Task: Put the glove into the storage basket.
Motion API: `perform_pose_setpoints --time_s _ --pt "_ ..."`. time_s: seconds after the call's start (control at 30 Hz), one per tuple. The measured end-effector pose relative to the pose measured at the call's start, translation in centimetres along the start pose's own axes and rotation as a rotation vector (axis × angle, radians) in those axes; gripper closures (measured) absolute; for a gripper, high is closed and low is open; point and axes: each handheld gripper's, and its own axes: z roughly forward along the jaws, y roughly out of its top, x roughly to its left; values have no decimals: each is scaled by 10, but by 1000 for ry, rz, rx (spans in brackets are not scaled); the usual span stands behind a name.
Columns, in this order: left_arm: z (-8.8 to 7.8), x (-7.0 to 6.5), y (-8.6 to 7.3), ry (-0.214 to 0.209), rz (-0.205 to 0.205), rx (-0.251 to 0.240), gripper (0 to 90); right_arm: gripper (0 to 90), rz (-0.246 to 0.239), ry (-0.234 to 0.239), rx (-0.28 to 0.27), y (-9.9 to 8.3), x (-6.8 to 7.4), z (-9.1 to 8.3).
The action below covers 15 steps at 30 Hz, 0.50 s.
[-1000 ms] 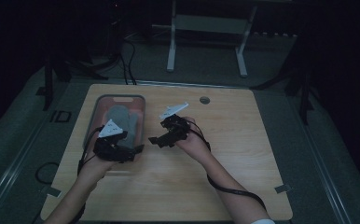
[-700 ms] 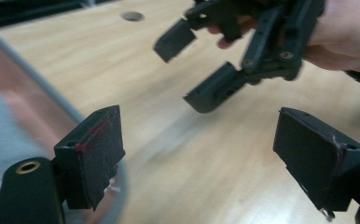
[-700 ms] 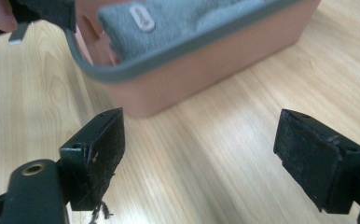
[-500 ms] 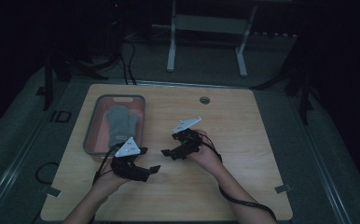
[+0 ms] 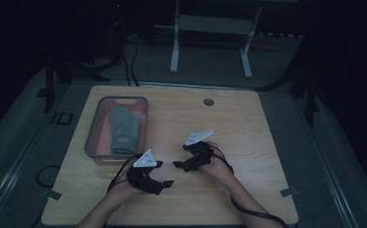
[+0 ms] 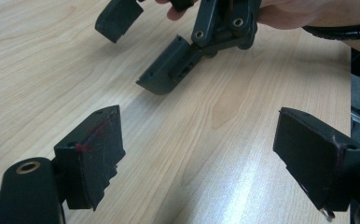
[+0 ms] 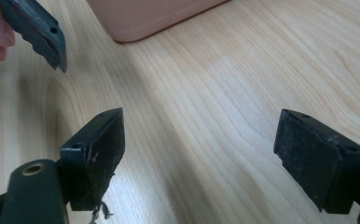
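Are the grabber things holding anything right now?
No, nothing is held. The left hand-held gripper and the right hand-held gripper are both open over bare table. The grey mitten lies in the tray.
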Motion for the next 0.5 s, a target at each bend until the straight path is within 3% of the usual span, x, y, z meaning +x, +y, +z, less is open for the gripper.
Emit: perform_pose_setpoints --time_s 0.17,0.5 --pt "8 -1 -6 -13 9 21 164 156 -10 -4 11 -11 0 2" --pt "12 0 -11 -18 9 12 147 157 -9 -10 24 -18 0 3"
